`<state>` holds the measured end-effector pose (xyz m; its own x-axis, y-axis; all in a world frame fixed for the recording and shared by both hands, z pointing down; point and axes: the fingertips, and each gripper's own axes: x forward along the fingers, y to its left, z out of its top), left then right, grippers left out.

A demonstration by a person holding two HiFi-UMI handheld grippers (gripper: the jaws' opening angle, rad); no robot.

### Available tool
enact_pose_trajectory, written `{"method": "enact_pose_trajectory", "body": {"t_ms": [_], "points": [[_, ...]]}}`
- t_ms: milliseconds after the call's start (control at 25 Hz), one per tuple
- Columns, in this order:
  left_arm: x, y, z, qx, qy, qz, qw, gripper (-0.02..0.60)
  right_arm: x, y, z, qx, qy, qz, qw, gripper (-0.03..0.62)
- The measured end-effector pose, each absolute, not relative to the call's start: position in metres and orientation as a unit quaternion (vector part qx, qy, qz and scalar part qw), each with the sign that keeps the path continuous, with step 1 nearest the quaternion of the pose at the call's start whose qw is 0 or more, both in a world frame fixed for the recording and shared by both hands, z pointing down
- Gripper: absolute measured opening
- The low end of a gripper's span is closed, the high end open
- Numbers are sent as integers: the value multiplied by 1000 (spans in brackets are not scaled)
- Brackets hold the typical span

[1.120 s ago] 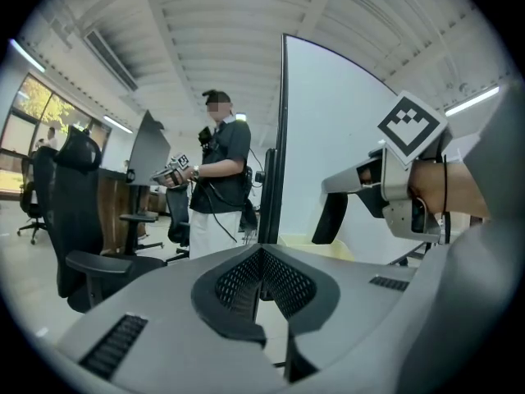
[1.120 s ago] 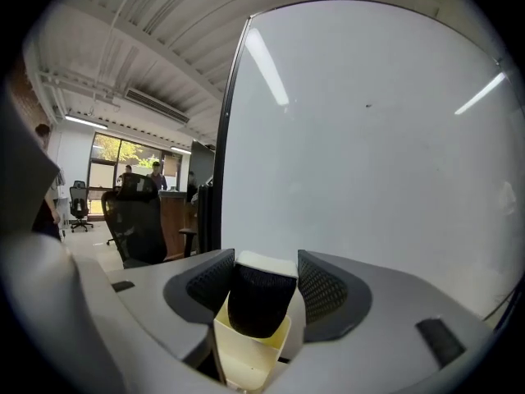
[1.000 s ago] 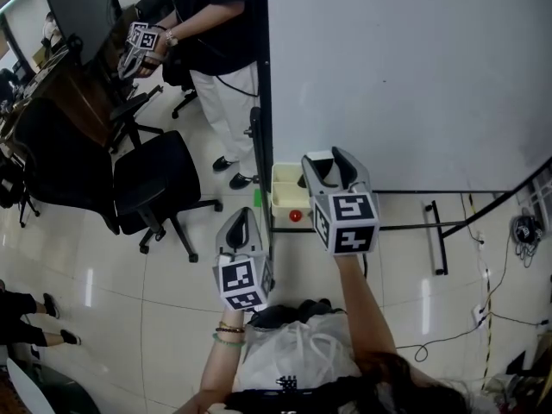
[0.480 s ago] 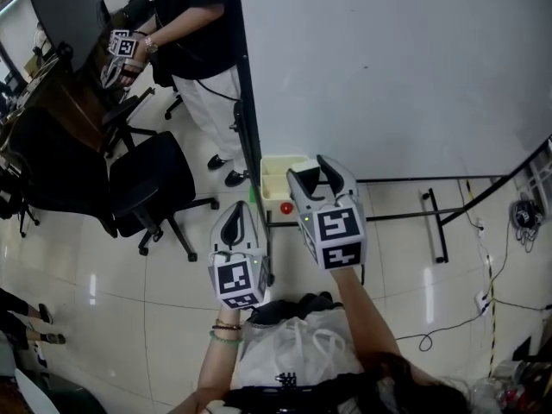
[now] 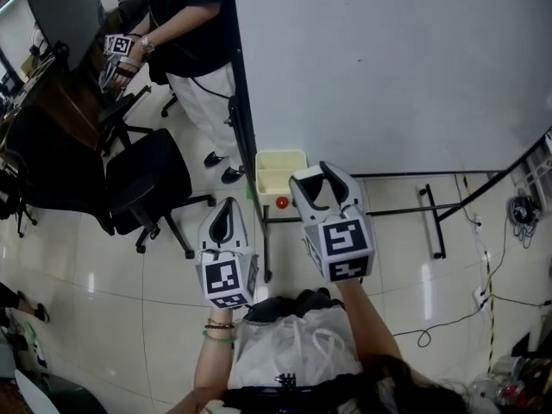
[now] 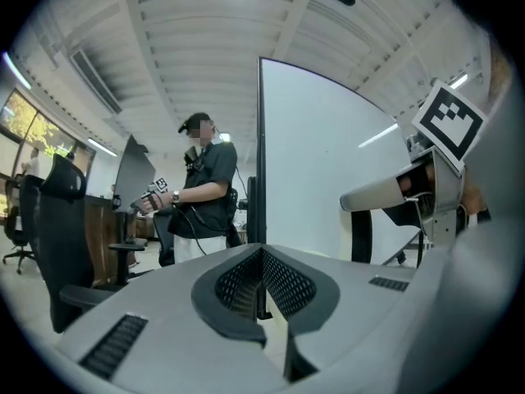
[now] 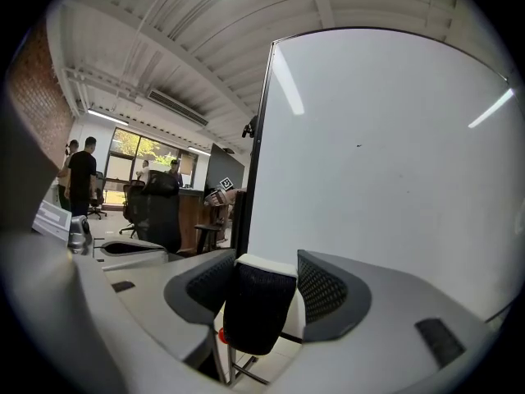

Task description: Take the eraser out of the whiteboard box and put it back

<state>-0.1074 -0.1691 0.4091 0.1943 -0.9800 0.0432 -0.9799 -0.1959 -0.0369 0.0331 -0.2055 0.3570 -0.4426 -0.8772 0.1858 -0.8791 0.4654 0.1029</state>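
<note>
Glossy floor (image 5: pixel 103 291) and a tall whiteboard (image 5: pixel 388 67) back the scene. Right tongs (image 5: pixel 321 178) pinch the eraser (image 7: pixel 258 302) on end, just right of the open whiteboard box (image 5: pixel 278 172). Left tongs (image 5: pixel 226 218), pressed together and empty, sit farther from it.

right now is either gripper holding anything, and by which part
The right gripper holds the eraser, pinched by its two sides near the white-topped end. The left gripper is shut, empty.

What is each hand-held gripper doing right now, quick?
Left hand-held gripper: closed, nothing between its jaws.
Right hand-held gripper: closed on the whiteboard eraser.
</note>
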Motion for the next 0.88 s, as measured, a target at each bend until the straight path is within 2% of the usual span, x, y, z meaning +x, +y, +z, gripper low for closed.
{"method": "enact_pose_trajectory", "body": {"t_ms": [360, 880], "points": [[-91, -167, 405, -777, 628, -19, 25, 2, 35, -205, 360, 517, -848, -1, 115, 242], [-95, -173, 406, -778, 628, -26, 24, 2, 32, -223, 366, 521, -845, -5, 117, 242]]}}
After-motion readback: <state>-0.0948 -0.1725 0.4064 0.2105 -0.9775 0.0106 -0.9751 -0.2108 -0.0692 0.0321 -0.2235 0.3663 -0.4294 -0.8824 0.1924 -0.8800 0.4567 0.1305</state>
